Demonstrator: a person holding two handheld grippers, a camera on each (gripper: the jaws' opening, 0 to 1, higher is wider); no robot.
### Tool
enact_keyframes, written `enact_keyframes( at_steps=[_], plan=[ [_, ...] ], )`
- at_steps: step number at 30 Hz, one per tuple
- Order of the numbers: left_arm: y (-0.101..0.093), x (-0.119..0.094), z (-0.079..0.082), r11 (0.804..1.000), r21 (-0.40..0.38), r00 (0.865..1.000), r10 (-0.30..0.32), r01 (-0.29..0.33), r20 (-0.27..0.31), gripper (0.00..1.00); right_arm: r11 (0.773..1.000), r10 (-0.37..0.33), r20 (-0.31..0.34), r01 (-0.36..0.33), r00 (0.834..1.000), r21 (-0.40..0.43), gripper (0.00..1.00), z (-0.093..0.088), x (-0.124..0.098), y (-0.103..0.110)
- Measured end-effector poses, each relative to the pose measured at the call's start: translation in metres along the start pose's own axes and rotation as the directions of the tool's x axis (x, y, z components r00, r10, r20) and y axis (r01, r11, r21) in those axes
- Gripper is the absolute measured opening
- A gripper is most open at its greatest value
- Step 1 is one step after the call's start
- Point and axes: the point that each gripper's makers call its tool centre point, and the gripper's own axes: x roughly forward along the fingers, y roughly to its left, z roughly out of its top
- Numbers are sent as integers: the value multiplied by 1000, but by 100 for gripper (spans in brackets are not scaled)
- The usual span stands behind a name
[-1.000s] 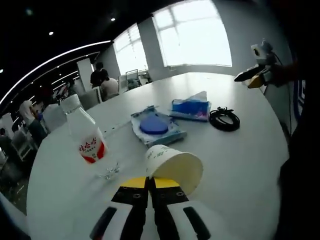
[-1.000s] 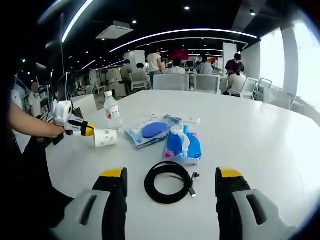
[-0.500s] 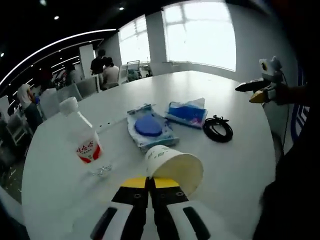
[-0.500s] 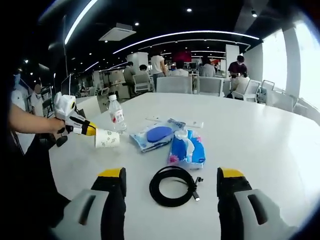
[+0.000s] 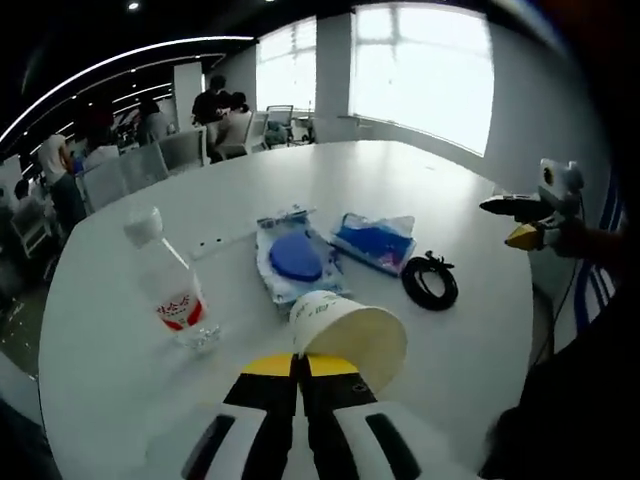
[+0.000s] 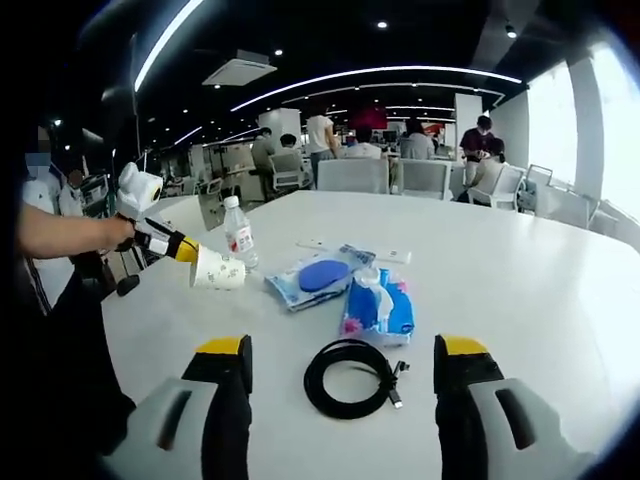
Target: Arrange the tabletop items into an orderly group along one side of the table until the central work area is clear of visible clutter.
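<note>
your left gripper [image 5: 300, 372] has its jaws clenched on the paper cup [image 5: 350, 332], held above the bench [image 5: 420, 180] near the bottle [image 5: 168, 285]. your right gripper [image 6: 340, 372] jaws are released over the black cable [image 6: 354, 376].

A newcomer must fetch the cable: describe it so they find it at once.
On the big white table, look nearest the right gripper, in front of the blue tissue pack. The cable lies there as a flat black coil, the only dark, ring-shaped thing among the blue and white items.
</note>
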Motion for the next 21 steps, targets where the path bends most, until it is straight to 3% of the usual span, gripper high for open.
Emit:
enact_keyframes(
  at_steps=[8, 17, 21],
  plan=[
    [-11, -8, 2, 994, -103, 992, -40, 28, -119, 0, 1000, 26, 19, -25, 999, -18, 68, 11, 1, 14],
    [-10, -13, 4, 983, -182, 977, -75, 38, -201, 0, 996, 70, 42, -68, 997, -54, 68, 24, 10, 35],
    [-6, -14, 12, 980, -195, 972, -80, 36, -220, 0, 995, 86, 47, -83, 995, -62, 68, 29, 15, 44]
  ],
)
